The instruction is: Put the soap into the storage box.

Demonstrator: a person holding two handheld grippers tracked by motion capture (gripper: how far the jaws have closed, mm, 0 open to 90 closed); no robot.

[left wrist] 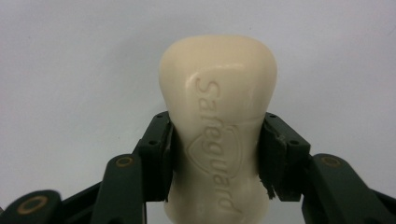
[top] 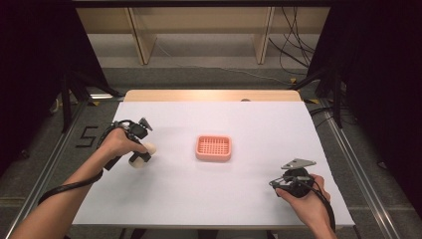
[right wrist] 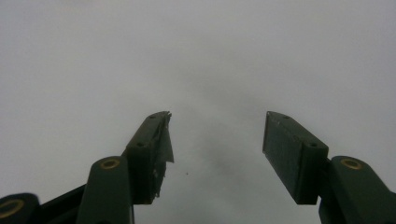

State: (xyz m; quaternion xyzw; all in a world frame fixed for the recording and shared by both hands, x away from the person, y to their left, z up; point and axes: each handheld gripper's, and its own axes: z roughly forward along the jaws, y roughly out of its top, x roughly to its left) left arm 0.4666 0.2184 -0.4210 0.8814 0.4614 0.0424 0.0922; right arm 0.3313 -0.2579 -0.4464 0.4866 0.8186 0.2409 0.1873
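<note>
A cream bar of soap (left wrist: 217, 126) with raised lettering sits between my left gripper's (left wrist: 215, 140) two black pads, which press on its narrow waist. In the high view the soap (top: 142, 155) is at the left of the white table, under my left gripper (top: 141, 149). A pink slotted soap dish (top: 213, 148) lies at the table's middle, apart from both grippers. My right gripper (top: 278, 185) rests near the front right corner. In its own view my right gripper (right wrist: 217, 135) stands open over bare white surface with nothing between its fingers.
The white table top (top: 259, 124) ends in a wooden strip (top: 209, 95) at the far edge. Black curtains stand at both sides, and cables (top: 293, 45) lie on the floor beyond the table.
</note>
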